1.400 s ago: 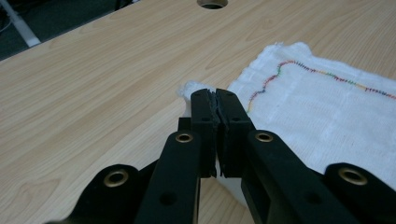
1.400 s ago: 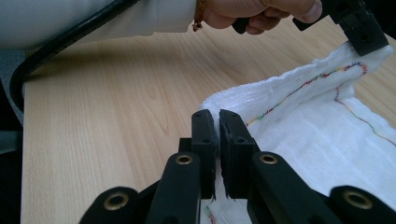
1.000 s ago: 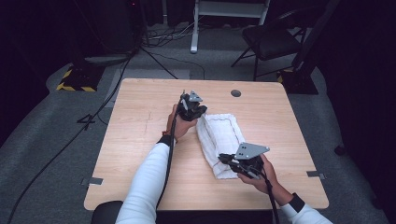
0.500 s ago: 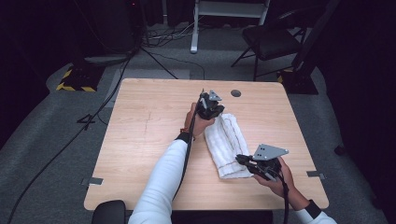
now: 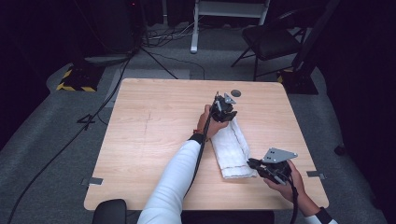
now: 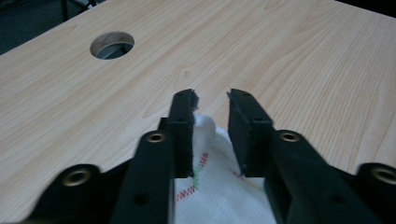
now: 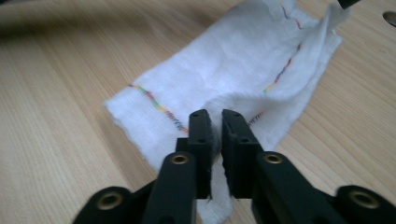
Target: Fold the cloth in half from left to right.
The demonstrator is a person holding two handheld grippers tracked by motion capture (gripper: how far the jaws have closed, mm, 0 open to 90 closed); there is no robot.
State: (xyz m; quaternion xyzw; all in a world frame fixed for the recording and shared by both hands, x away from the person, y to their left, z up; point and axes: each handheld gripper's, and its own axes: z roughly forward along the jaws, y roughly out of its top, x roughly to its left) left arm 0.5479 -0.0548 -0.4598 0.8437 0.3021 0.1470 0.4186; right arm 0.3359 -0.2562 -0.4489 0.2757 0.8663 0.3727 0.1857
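- The left gripper (image 6: 211,100) has its two black jaws parted with a clear gap; they have just been opening, and the far corner of the white woven cloth with a multicoloured stitched stripe (image 6: 208,196) lies low between them, its edge brushing the inner face of one jaw but not pinched.
- The right gripper (image 7: 212,119) has its jaws much closer together, with only a narrow slit between the pads; they too have just been easing apart, and a fold of the cloth's near corner runs up into that slit. Whether the pads press on it I cannot tell for certain, but the fabric looks lightly caught rather than free.
- Outward from the jaws, the cloth (image 5: 232,147) lies folded into a long narrow strip on the pale wooden table (image 5: 154,135), on its right half.
- Its long axis runs from the left gripper (image 5: 223,109) at the far end to the right gripper (image 5: 261,167) at the near end, slanting slightly toward the person's right as it comes closer.
- Each hand sits at one end of the strip, so neither is nearer overall; the cloth stretches away from each gripper toward the other.
- The round cable hole (image 6: 112,44) in the table lies beyond the left gripper, apart from the cloth.
- My judgement: the fold looks laid, and the next move is likely a release and pull-away along the strip's axis.
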